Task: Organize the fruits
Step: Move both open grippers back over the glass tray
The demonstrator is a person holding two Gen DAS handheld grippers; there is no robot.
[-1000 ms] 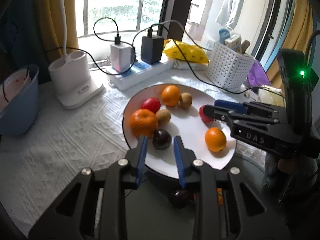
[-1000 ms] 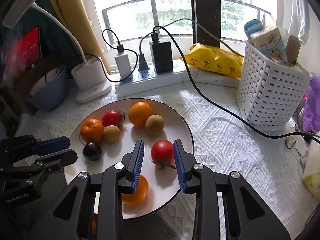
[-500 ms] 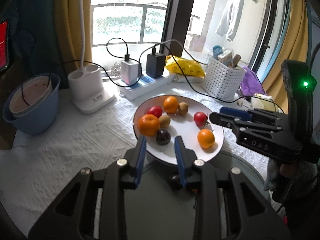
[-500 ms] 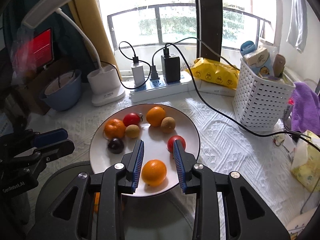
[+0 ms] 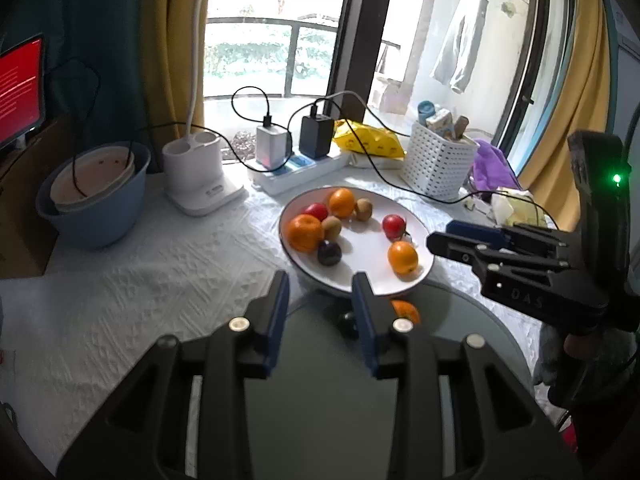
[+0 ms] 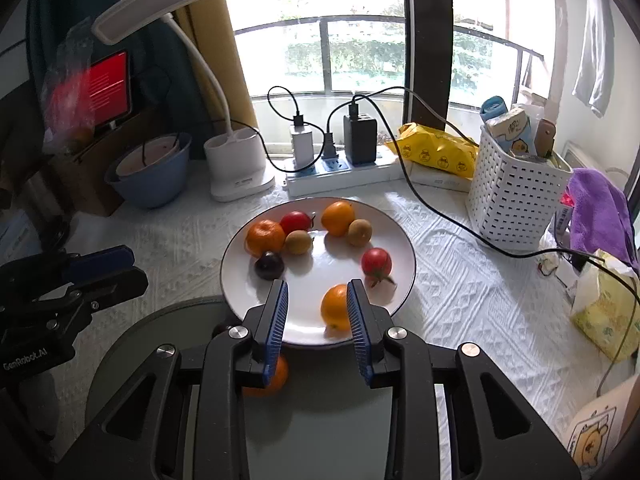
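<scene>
Here the white plate (image 6: 404, 248) sits mid-bench on the textured cloth, carrying oranges, tomatoes, kiwis and a dark plum (image 6: 269, 265). The left gripper (image 5: 320, 304) hangs off the plate's near edge, its jaws opening with nothing between them. The right gripper (image 6: 317, 316), jaws clenched and empty, hovers above the nearest orange (image 6: 335, 307). Another orange (image 6: 276, 376) lies under the plate's near rim.

Both tilt downward and hold nothing — the left claw (image 5: 320, 300) opening, the right claw (image 6: 318, 312) nearly closed.
</scene>
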